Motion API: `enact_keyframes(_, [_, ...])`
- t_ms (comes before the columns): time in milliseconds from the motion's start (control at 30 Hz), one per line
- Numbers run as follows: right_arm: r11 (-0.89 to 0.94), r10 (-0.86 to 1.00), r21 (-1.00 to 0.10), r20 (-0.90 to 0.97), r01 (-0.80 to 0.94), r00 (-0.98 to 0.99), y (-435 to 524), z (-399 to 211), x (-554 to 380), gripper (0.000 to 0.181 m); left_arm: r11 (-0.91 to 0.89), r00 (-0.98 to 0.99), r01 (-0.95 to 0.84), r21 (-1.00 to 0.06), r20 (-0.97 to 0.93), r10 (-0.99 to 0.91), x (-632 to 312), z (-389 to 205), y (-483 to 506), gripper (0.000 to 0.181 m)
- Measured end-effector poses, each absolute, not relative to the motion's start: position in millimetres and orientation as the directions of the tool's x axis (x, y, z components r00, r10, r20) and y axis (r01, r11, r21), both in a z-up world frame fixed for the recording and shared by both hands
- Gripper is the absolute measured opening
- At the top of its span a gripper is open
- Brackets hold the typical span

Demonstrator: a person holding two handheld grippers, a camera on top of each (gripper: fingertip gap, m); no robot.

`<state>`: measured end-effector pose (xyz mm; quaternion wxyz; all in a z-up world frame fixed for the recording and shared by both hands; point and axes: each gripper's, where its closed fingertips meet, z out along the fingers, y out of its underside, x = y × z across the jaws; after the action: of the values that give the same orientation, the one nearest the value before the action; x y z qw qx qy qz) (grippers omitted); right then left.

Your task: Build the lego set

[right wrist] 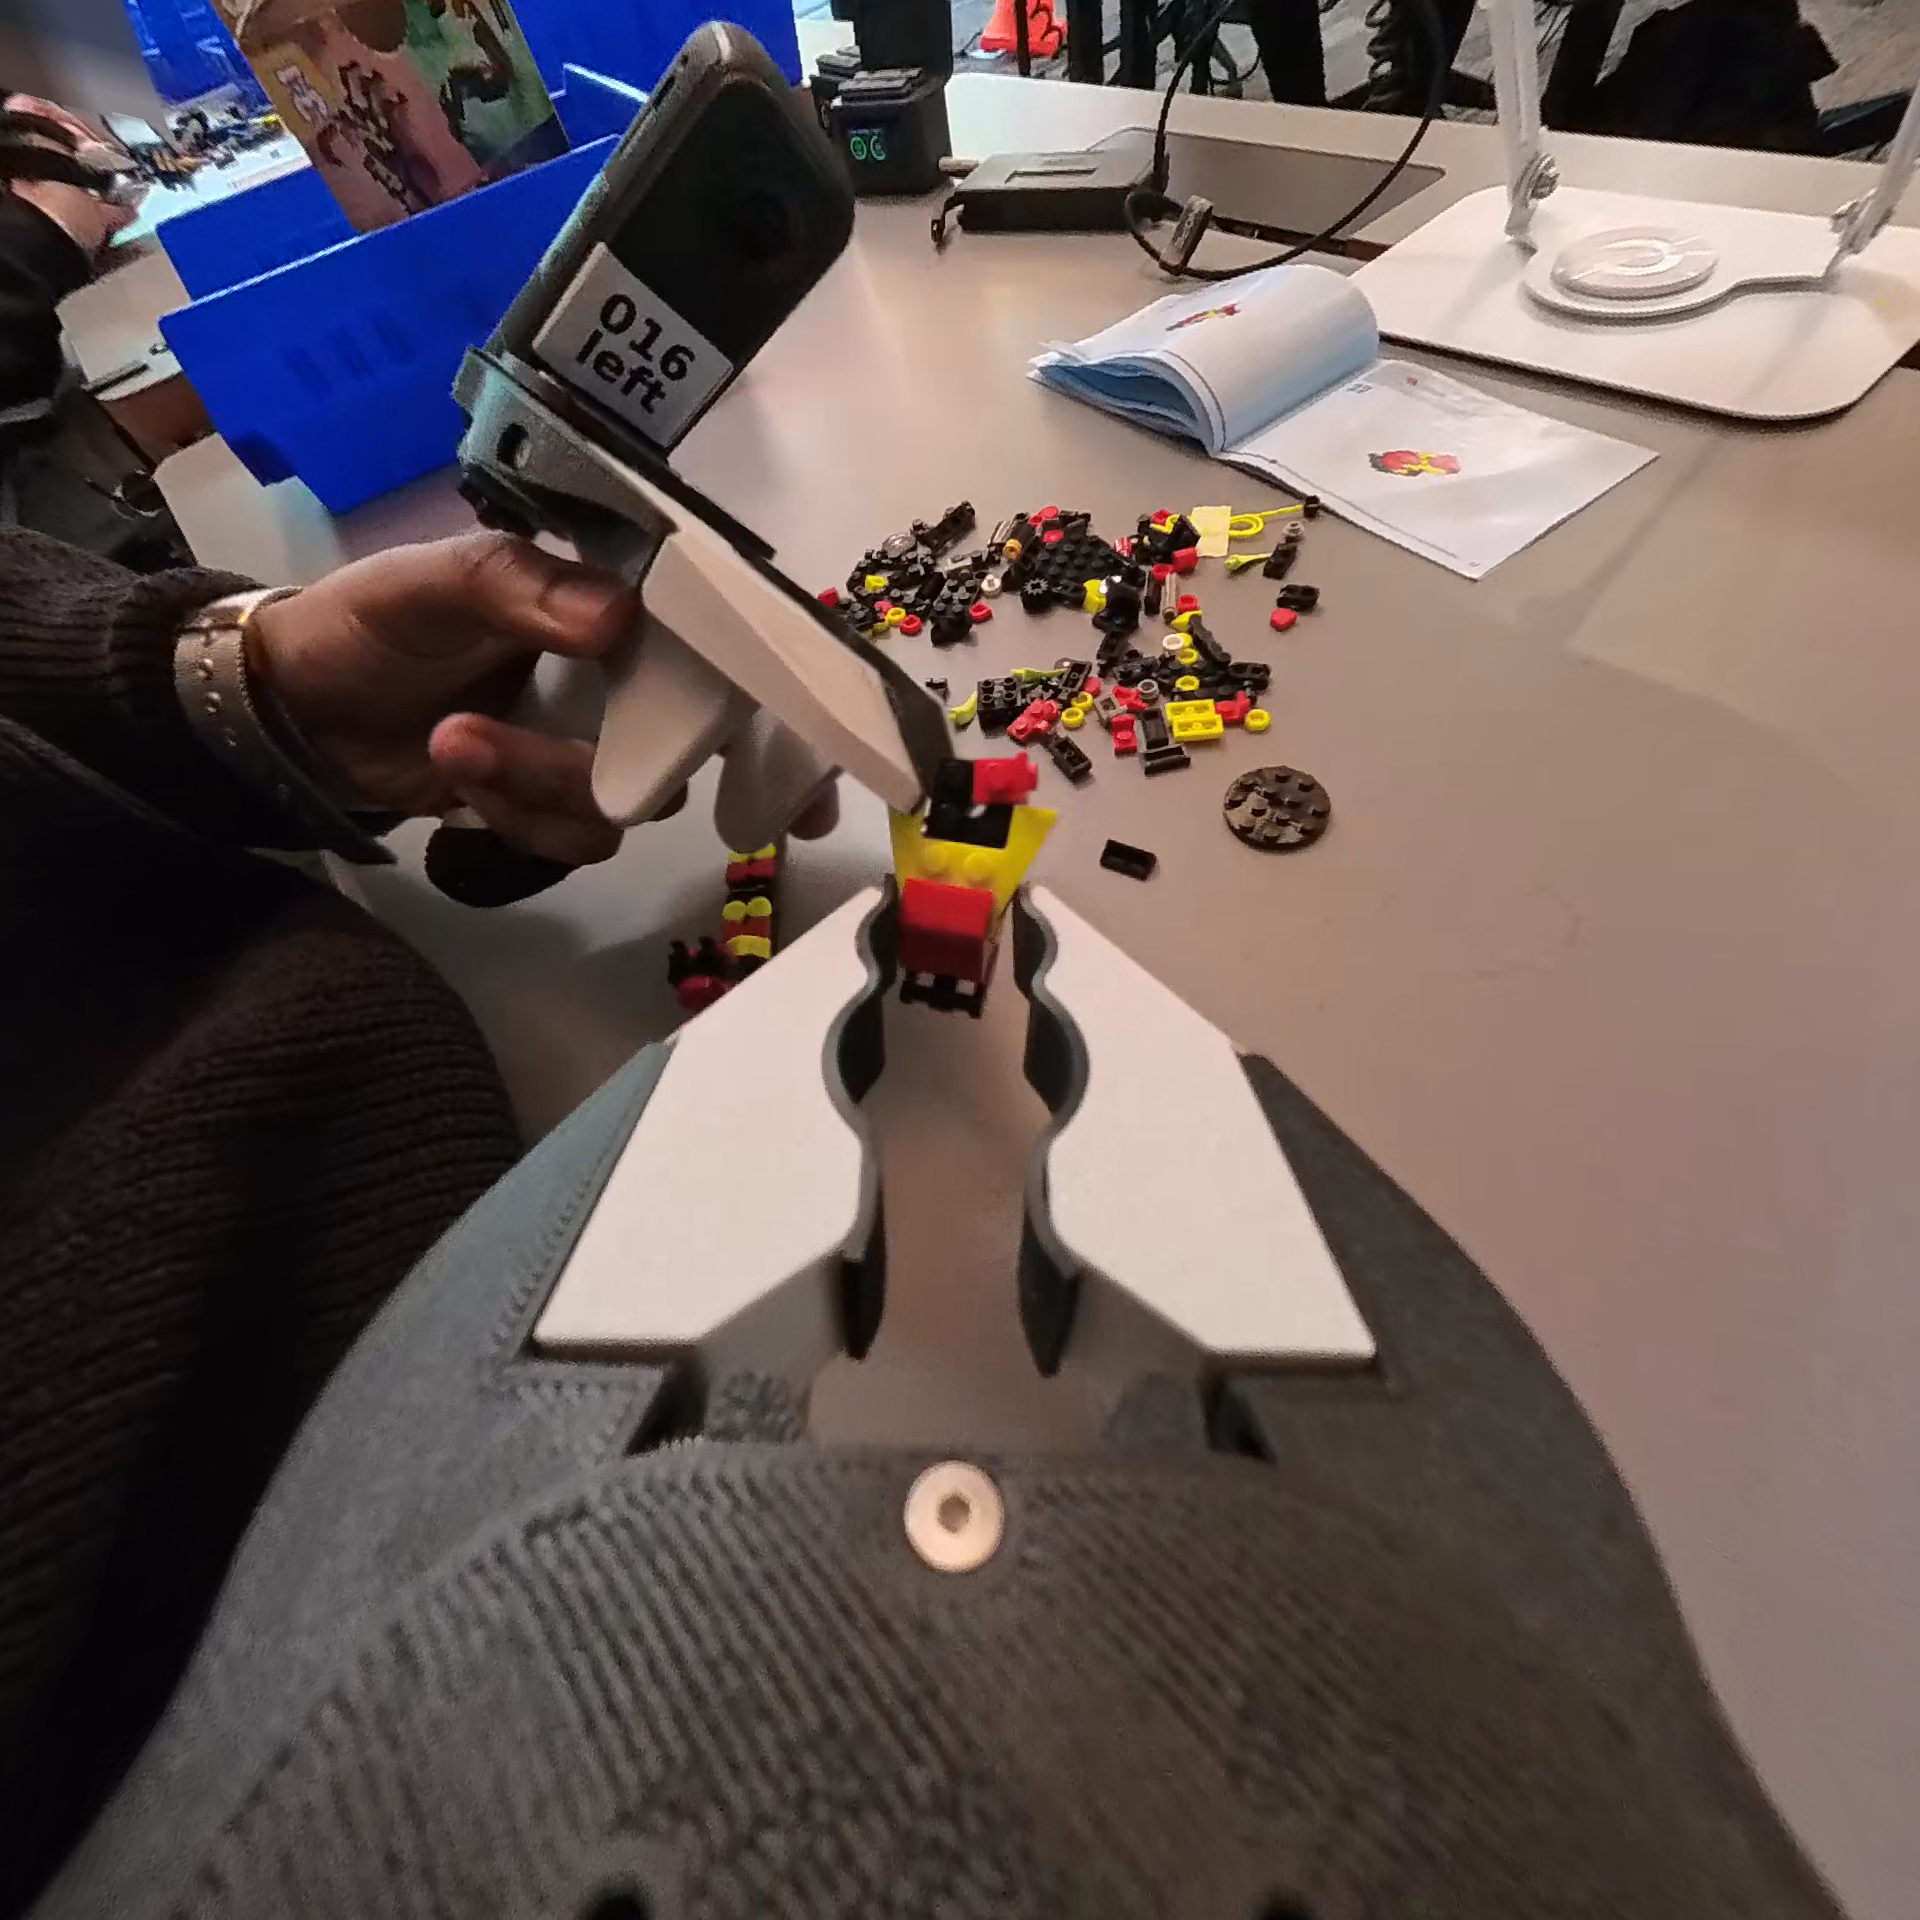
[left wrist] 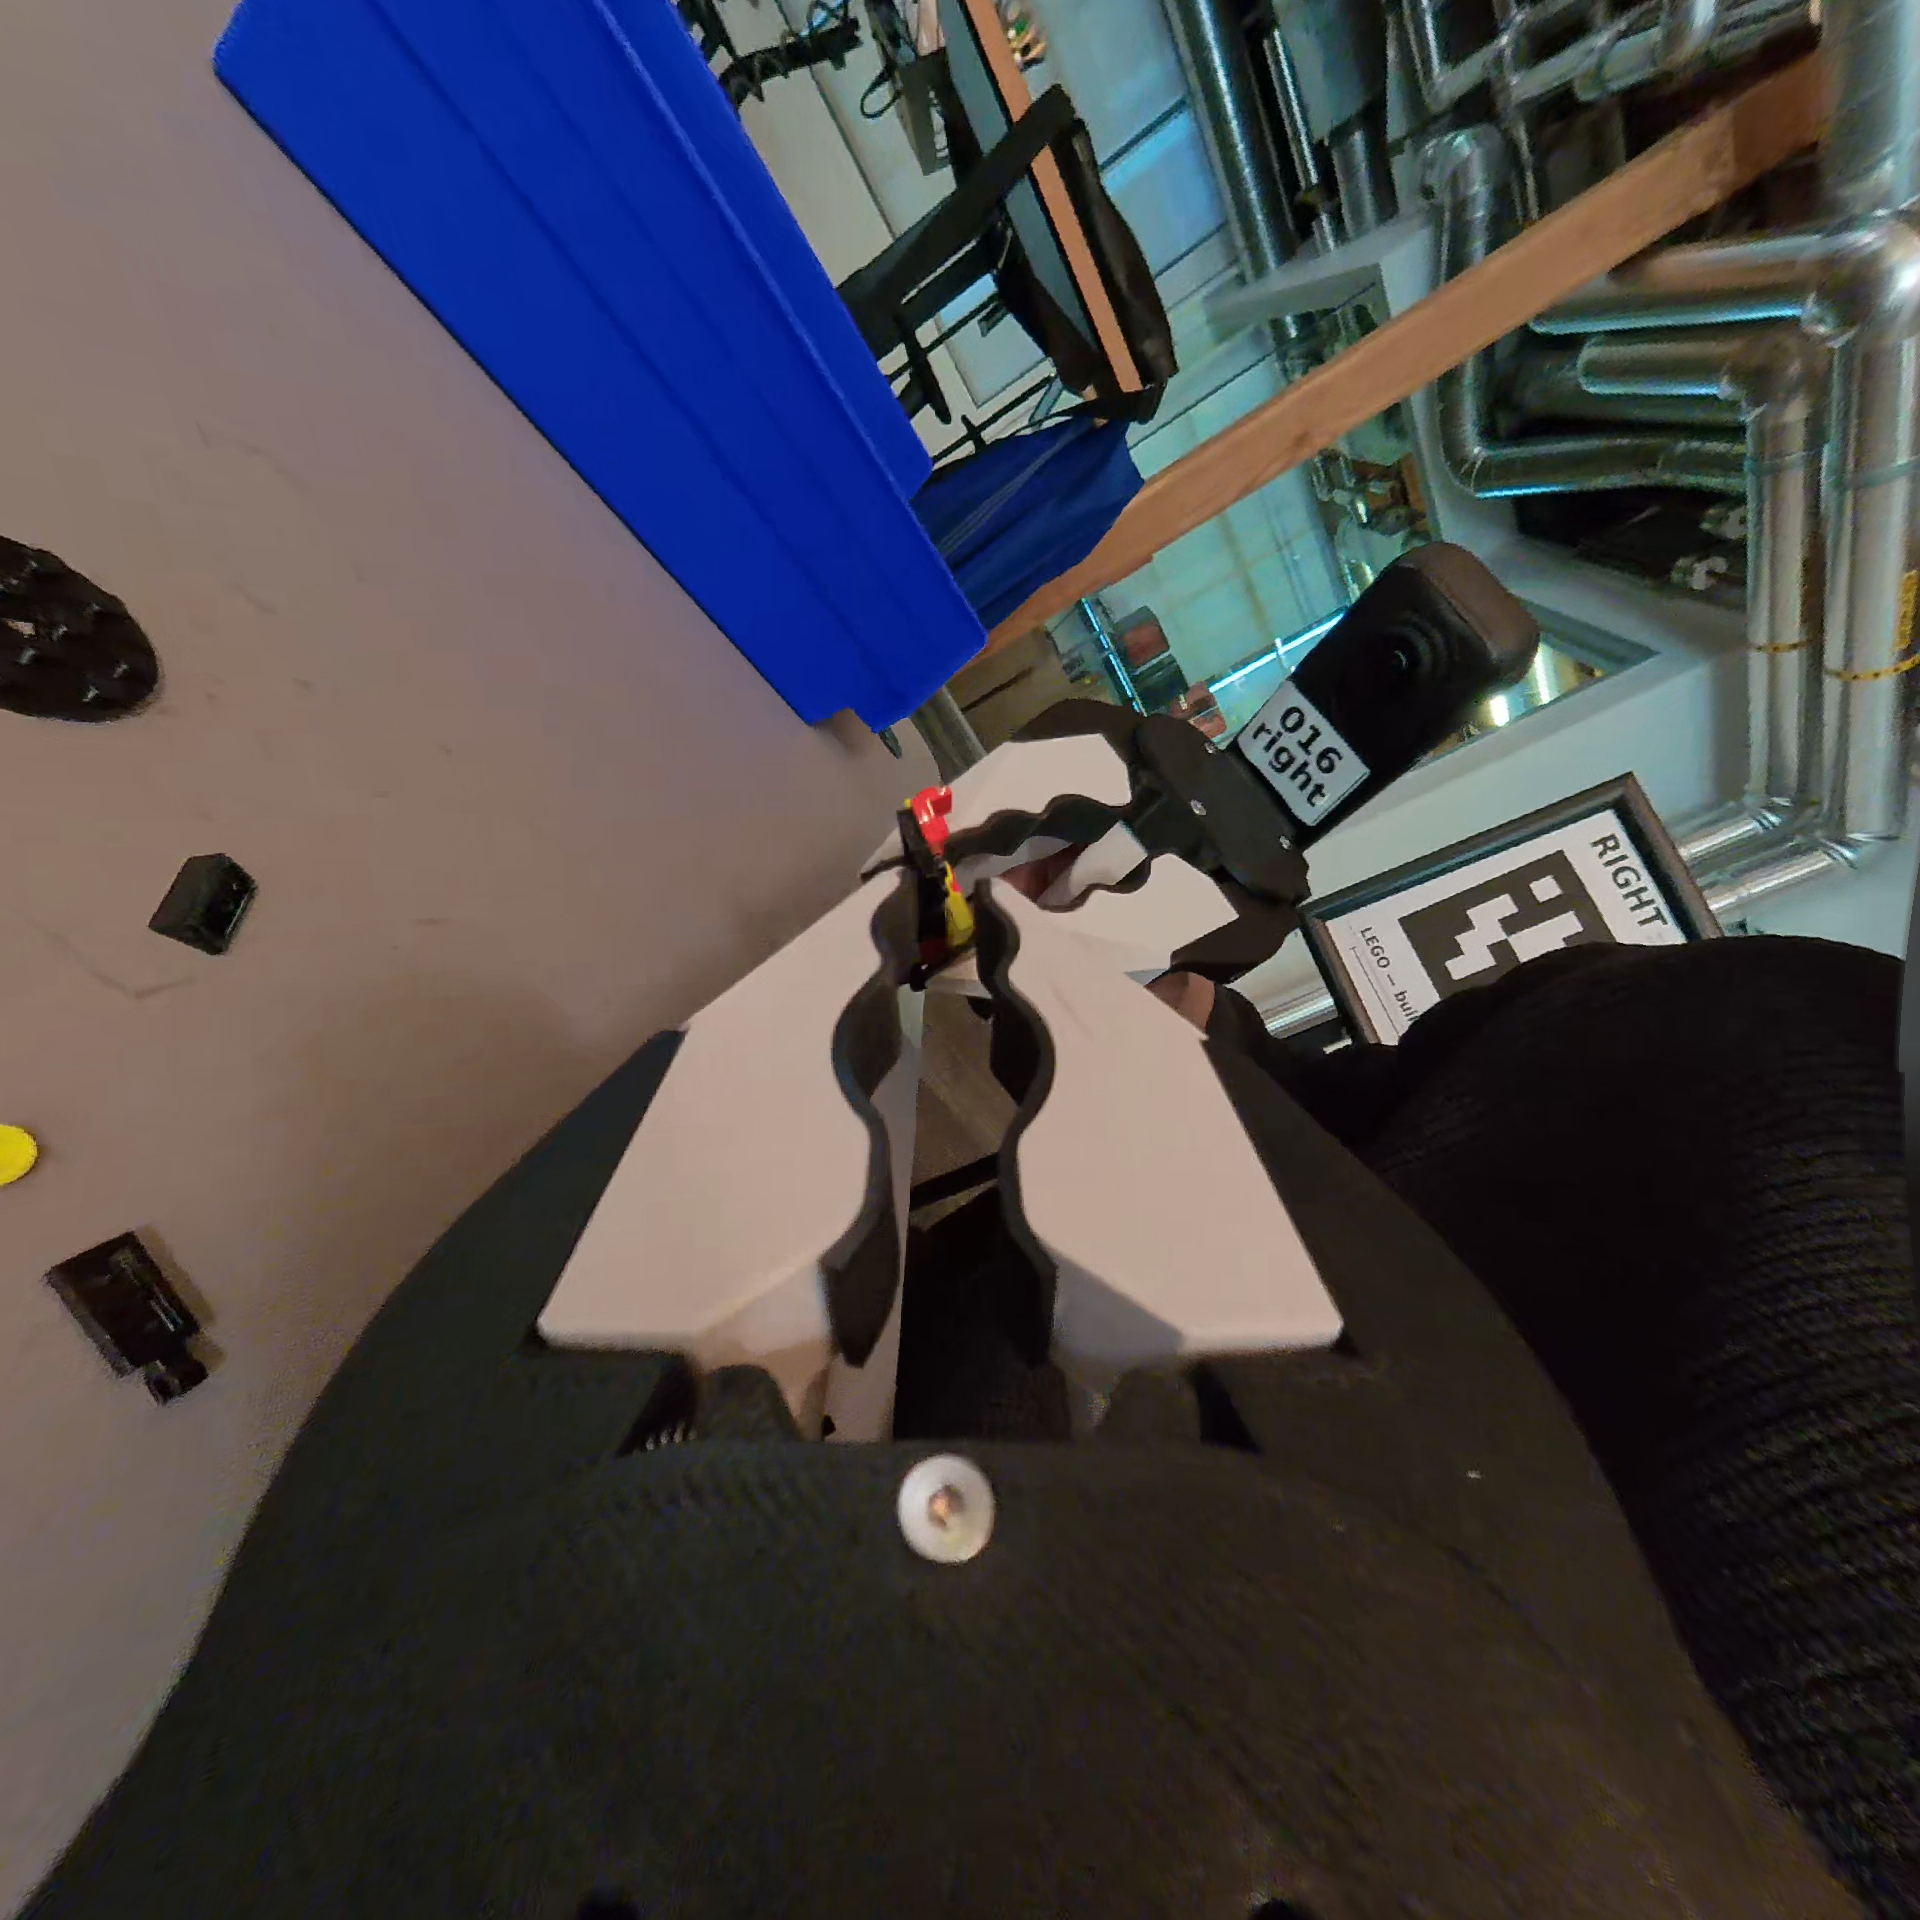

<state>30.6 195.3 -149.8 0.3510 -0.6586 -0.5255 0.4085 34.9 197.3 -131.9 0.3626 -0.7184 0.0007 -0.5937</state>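
A small red, yellow and black lego assembly (right wrist: 948, 914) is held above the grey table (right wrist: 1507, 987). My right gripper (right wrist: 951, 925) is shut on its red lower part. My left gripper (right wrist: 930, 774) comes in from the upper left, its tips closed on the black and red piece (right wrist: 987, 790) at the assembly's top. In the left wrist view, my left gripper (left wrist: 940, 935) pinches the assembly (left wrist: 948, 914) edge-on, and the right gripper (left wrist: 977, 862) meets it from beyond.
A pile of loose bricks (right wrist: 1091, 623), a round black plate (right wrist: 1276, 808), a small black brick (right wrist: 1127, 859) and a second striped sub-assembly (right wrist: 732, 930) lie on the table. An open instruction booklet (right wrist: 1330, 416), blue bins (right wrist: 343, 343) and a white lamp base (right wrist: 1642, 301) stand farther back. The right tips stand about 11 centimetres off the small black brick (right wrist: 1127, 859). My left wrist view (left wrist: 212, 899) looks at it from another angle.
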Motion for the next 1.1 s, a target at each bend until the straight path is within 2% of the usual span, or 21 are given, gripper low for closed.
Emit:
enact_keyframes(400, [-0.147,0.989,-0.891,-0.147,0.430,0.034,185.0,-152.4,31.6,0.020,-0.769,0.222,0.484,-0.418,0.909,-0.354,24.7,-135.8,200.4,0.002])
enact_keyframes(500, [-0.146,0.988,-0.884,-0.153,0.444,0.021,182.6,-155.4,31.5,0.011,-0.777,0.204,0.480,-0.407,0.913,-0.353,26.3,-135.1,199.1,0.003])
enact_keyframes(600, [-0.198,0.977,-0.873,-0.215,0.446,0.012,179.9,-157.7,30.6,0.012,-0.781,0.200,0.473,-0.408,0.913,-0.357,28.6,-134.8,198.1,0.002])
enact_keyframes(733, [-0.266,0.958,-0.866,-0.287,0.423,0.013,181.6,-155.9,30.8,0.028,-0.781,0.179,0.480,-0.400,0.916,-0.359,27.9,-132.0,197.8,0.002])
enact_keyframes(1067, [-0.427,0.881,-0.825,-0.472,0.369,-0.037,177.3,-145.9,30.3,0.021,-0.791,0.122,0.473,-0.388,0.918,-0.377,33.1,-124.0,193.9,0.004])
enact_keyframes(1100, [-0.441,0.873,-0.823,-0.486,0.357,-0.043,177.6,-143.5,30.3,0.021,-0.790,0.134,0.472,-0.392,0.917,-0.375,33.4,-125.1,194.4,0.012])
